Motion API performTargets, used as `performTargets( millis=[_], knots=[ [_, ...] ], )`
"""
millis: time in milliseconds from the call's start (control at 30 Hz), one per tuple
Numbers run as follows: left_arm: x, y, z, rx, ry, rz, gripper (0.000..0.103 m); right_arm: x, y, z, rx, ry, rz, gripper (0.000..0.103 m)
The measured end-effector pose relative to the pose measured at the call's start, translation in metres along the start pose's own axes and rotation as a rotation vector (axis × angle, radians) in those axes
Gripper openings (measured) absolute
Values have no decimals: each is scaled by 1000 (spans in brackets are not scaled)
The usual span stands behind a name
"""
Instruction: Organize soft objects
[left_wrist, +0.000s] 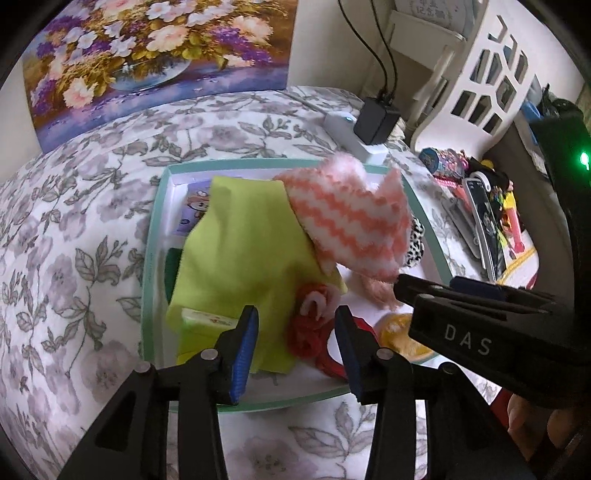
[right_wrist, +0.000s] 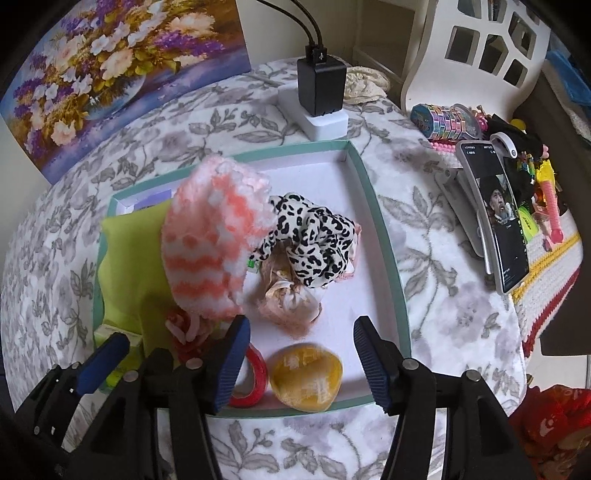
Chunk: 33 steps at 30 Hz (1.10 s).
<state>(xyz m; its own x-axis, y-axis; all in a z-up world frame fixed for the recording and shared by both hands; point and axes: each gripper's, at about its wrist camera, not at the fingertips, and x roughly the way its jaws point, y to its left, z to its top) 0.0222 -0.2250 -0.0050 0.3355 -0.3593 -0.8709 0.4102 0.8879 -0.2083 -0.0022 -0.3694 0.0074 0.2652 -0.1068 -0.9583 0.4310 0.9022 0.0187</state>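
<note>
A teal-rimmed white tray (right_wrist: 384, 229) holds soft things. A fluffy pink-and-white zigzag cloth (right_wrist: 207, 236) lies on a lime-green cloth (right_wrist: 125, 266). Beside them are a leopard-print scrunchie (right_wrist: 314, 240), a pale pink pouch (right_wrist: 288, 299), a yellow sponge (right_wrist: 304, 376) and a red tape roll (right_wrist: 255, 373). My right gripper (right_wrist: 301, 362) is open and empty over the sponge at the tray's near edge. My left gripper (left_wrist: 295, 343) is open and empty above a red yarn piece (left_wrist: 306, 332) and the green cloth (left_wrist: 240, 251). The zigzag cloth (left_wrist: 351, 221) looks blurred.
A flowered tablecloth (right_wrist: 443, 295) covers the table. A black charger on a white power strip (right_wrist: 321, 85) stands behind the tray. A phone on a stand (right_wrist: 495, 218), toys (right_wrist: 443, 122) and a white chair (right_wrist: 480, 48) are to the right. A flower painting (right_wrist: 110, 70) leans at the back left.
</note>
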Motion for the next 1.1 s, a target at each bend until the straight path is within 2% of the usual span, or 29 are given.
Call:
performTargets(
  millis=[67, 133, 367, 500, 567, 633, 800, 933, 1100],
  knots=[
    [-2, 4, 1, -19, -3, 1, 47, 0, 0, 0, 1, 0, 1, 65],
    [-4, 9, 2, -39, -6, 20, 58, 0, 0, 0, 7, -3, 13, 71],
    [-6, 37, 3, -146, 1, 79, 63, -2, -1, 0, 24, -15, 20, 77],
    [-10, 53, 4, -201, -9, 106, 69, -1, 2, -1, 15, -13, 27, 79],
    [-11, 61, 4, -229, -13, 125, 74, -1, 4, -1, 7, -12, 32, 82],
    [-12, 71, 4, -261, -16, 154, 88, -1, 5, -1, 1, -14, 34, 87],
    [-11, 95, 2, -332, 8, 205, 92, -2, 9, -2, -15, -23, 41, 100],
    [-11, 114, -3, -396, 29, 242, 94, -3, 16, -4, -36, -19, 93, 103],
    [-18, 130, -9, -432, 17, 287, 95, -3, 26, -9, -71, -16, 80, 103]
  ],
)
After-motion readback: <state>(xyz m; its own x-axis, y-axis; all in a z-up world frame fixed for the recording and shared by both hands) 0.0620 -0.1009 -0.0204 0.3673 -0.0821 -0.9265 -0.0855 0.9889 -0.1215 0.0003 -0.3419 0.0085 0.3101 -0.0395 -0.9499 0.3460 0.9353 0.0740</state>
